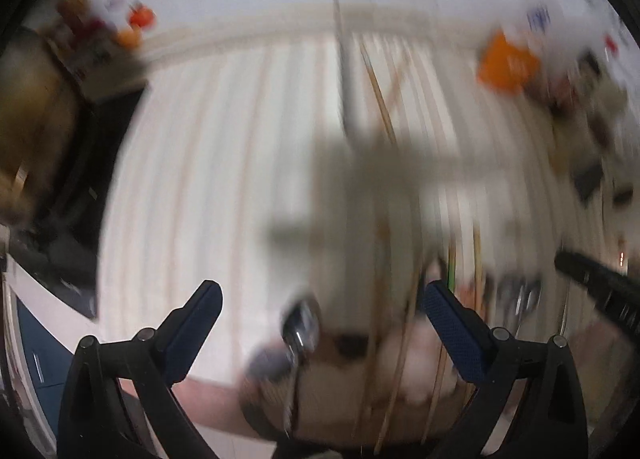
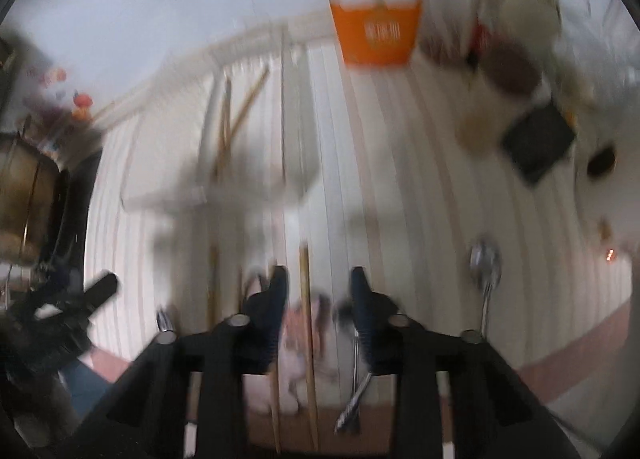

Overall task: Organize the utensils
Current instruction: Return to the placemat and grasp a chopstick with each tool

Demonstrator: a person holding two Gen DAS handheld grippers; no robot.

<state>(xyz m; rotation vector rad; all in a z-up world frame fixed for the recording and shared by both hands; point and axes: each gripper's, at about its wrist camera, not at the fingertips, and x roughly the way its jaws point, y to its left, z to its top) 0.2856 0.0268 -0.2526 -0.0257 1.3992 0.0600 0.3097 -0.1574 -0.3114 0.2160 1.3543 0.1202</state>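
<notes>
Both my grippers hold nothing. My left gripper (image 1: 322, 301) gapes wide over blurred chopsticks (image 1: 404, 339); my right gripper (image 2: 318, 279), half apart, straddles a chopstick (image 2: 306, 299), spoon (image 2: 485, 263) at three o'clock.

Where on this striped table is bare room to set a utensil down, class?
Bare: the striped table left of the chopsticks, toward the dark pot. Crowded: around the orange carton and near edge, where the spoon lies.
</notes>
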